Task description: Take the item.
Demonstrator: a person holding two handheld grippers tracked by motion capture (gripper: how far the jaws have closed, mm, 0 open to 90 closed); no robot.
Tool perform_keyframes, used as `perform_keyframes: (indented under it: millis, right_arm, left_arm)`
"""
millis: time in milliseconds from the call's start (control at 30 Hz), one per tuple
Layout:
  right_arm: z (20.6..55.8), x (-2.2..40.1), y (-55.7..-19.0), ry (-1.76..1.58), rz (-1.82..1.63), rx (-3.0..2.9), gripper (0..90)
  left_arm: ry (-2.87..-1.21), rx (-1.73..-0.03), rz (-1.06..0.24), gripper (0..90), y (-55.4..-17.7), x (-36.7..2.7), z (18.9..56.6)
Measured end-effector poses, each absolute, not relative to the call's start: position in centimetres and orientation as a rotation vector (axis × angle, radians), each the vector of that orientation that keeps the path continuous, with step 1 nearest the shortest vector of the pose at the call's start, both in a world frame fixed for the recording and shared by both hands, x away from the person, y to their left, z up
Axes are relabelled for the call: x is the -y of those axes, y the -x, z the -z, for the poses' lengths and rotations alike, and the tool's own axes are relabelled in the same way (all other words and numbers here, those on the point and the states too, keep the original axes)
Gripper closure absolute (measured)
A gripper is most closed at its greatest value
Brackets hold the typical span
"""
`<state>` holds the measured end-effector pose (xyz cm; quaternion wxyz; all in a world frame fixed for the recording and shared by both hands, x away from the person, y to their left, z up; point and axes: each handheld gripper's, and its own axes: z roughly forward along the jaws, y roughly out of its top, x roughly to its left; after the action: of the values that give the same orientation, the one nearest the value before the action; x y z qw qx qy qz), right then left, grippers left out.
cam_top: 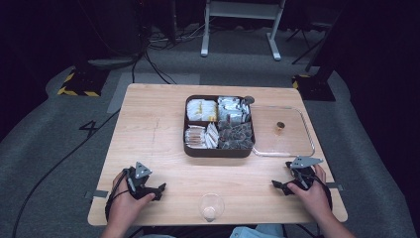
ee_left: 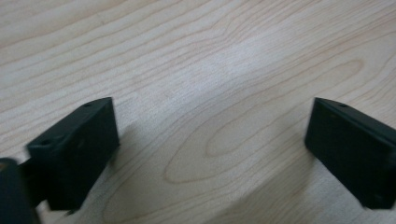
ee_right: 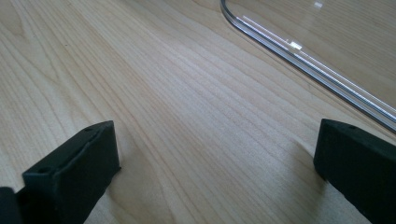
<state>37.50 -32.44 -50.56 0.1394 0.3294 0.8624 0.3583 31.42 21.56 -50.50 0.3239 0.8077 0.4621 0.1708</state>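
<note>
Resting on the desk [cam_top: 153, 148], the left hand-held gripper [cam_top: 157, 190] and right hand-held gripper [cam_top: 278, 185] both have jaws apart, holding nothing; the glass [cam_top: 211, 207] stands between them at the near edge; approach it level and grip its wall gently, clear of the lid [cam_top: 285, 131] and snack box [cam_top: 220, 149].

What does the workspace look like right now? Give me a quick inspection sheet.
Surface: wooden table, bare in front of both claws.
Job's things: brown four-compartment tray filled with packets; clear lid to its right, a small brown thing lying on it; clear glass at the near edge.
Clutter: nothing seen.
Grippers: left claw and right claw rest on the table, open, holding nothing.
Cables: black cables on the floor.
Surroundings: grey carpet, white stand behind.
</note>
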Motion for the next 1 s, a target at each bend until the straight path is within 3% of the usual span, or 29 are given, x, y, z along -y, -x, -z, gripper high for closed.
perform_keyframes:
  millis: [33,133,267,700,1000]
  right_arm:
    - [50.6,32.2,-37.6,-0.973,-1.028,-2.478,0.1]
    - [50.6,32.2,-37.5,-0.972,-1.034,-2.479,0.6]
    - [50.5,32.2,-37.3,-0.973,-1.034,-2.467,2.6]
    - [50.5,32.3,-37.2,-0.973,-1.043,-2.469,3.6]
    - [50.5,32.3,-37.1,-0.977,-1.040,-2.458,4.9]
  left_arm:
    - [-2.109,-1.194,-0.459,19.0,-31.3,-21.7,50.4]
    - [-2.109,-1.191,-0.456,21.1,-31.2,-21.6,50.4]
    - [-2.116,-1.195,-0.450,33.9,-31.3,-21.4,49.6]
    - [-2.102,-1.022,-0.380,33.5,-31.7,-19.5,44.7]
    - [-2.062,-1.043,-0.371,33.7,-33.0,-19.4,43.1]
